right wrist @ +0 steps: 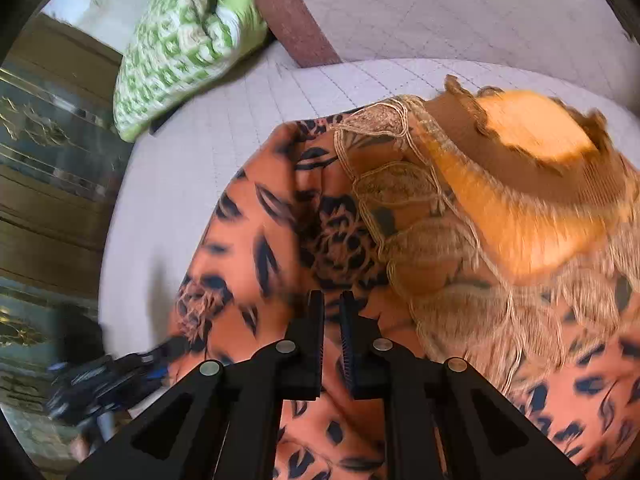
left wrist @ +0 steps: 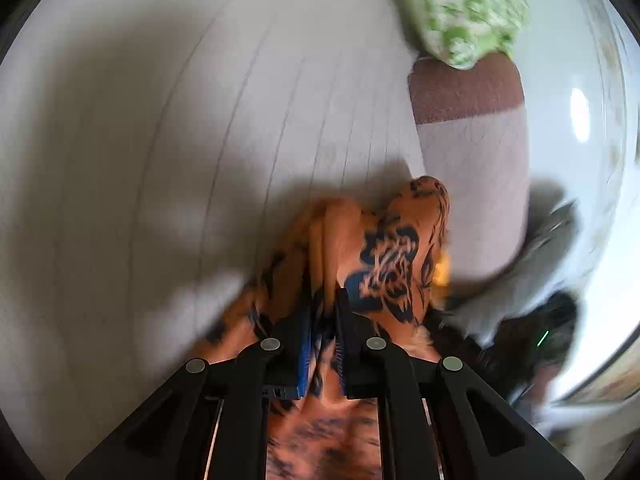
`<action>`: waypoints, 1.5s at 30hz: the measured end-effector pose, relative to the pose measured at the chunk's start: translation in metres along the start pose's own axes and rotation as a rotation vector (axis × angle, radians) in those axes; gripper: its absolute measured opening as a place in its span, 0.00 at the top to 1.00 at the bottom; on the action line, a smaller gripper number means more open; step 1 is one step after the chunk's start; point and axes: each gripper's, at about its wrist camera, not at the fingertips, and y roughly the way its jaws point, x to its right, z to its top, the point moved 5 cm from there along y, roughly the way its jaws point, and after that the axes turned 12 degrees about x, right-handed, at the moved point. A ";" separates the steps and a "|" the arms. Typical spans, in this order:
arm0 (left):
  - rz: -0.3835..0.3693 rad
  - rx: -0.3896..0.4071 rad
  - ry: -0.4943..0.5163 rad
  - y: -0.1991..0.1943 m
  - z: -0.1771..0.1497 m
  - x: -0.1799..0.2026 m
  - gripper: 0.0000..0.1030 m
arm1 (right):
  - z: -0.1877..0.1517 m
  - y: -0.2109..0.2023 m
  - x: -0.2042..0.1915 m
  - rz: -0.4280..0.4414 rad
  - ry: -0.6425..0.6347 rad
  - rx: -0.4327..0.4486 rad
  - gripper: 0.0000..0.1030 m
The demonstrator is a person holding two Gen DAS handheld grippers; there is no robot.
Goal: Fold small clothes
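Daylight is bright and uneven. In the left wrist view a white glare patch [left wrist: 580, 114] burns out the right rim, and broad soft shadows cross the pale quilted bed [left wrist: 160, 120]. Both fisheye views bend at dark edges; motion blur smears the outer parts.

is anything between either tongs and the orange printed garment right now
Nothing visible. The left tongs are already pinched on a fold of the orange printed garment, and the right tongs are pinched on the same cloth. The green cushion lies apart, further back on the quilted surface.
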 end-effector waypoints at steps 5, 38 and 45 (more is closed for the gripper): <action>0.014 0.044 0.129 -0.024 -0.016 0.027 0.61 | -0.064 -0.080 0.006 0.085 -0.023 0.095 0.28; 0.065 0.031 0.140 -0.010 -0.013 0.020 0.68 | -0.268 -0.226 0.053 -0.094 0.171 0.145 0.86; 0.106 0.101 0.283 -0.022 -0.027 0.043 0.65 | -0.275 -0.219 0.061 -0.130 0.143 0.119 0.70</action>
